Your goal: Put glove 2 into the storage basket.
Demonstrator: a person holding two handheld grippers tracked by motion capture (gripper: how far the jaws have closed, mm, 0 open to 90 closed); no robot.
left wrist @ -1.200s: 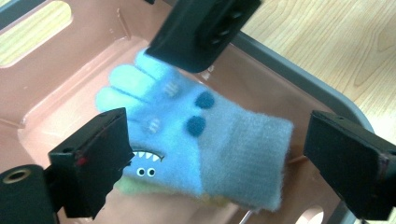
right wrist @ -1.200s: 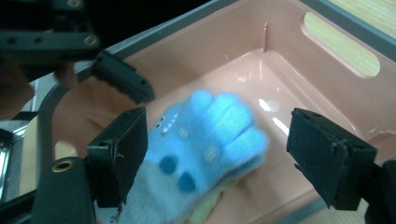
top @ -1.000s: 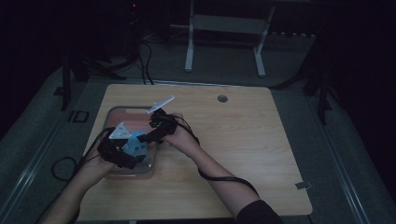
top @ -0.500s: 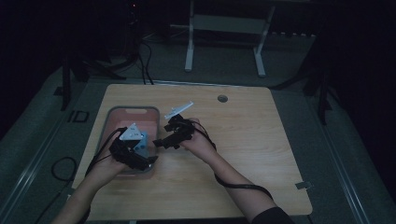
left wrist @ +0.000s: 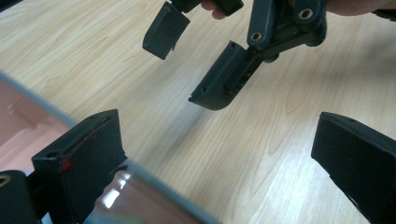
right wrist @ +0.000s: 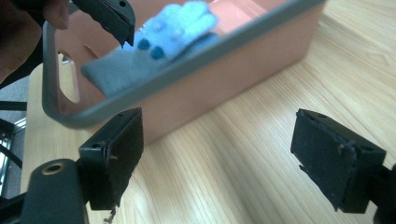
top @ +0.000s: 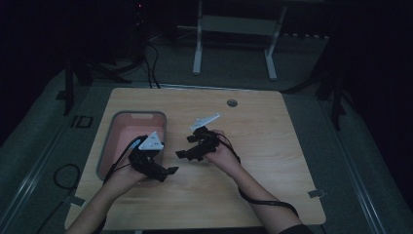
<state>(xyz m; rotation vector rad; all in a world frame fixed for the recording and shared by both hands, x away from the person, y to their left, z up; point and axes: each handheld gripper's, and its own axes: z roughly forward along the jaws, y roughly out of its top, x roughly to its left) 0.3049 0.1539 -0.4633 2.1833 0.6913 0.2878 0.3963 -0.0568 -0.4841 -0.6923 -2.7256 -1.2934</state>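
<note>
Bin status: pink plastic bin w/ grey rim [top: 127, 116] sits at table's left on the light wood-grain tabletop [top: 272, 161], w/ a blue-and-grey fabric glove [right wrist: 154, 44] lying inside it. Left gripper [top: 168, 171] hovers beside bin's near-right corner and right gripper [top: 181, 153] just right of it, both w/ jaws spread and nothing between them. Judged step: drop-off complete, hands clear of bin; next move calls for a fresh item to be targeted w/ jaws kept wide on approach.
</note>
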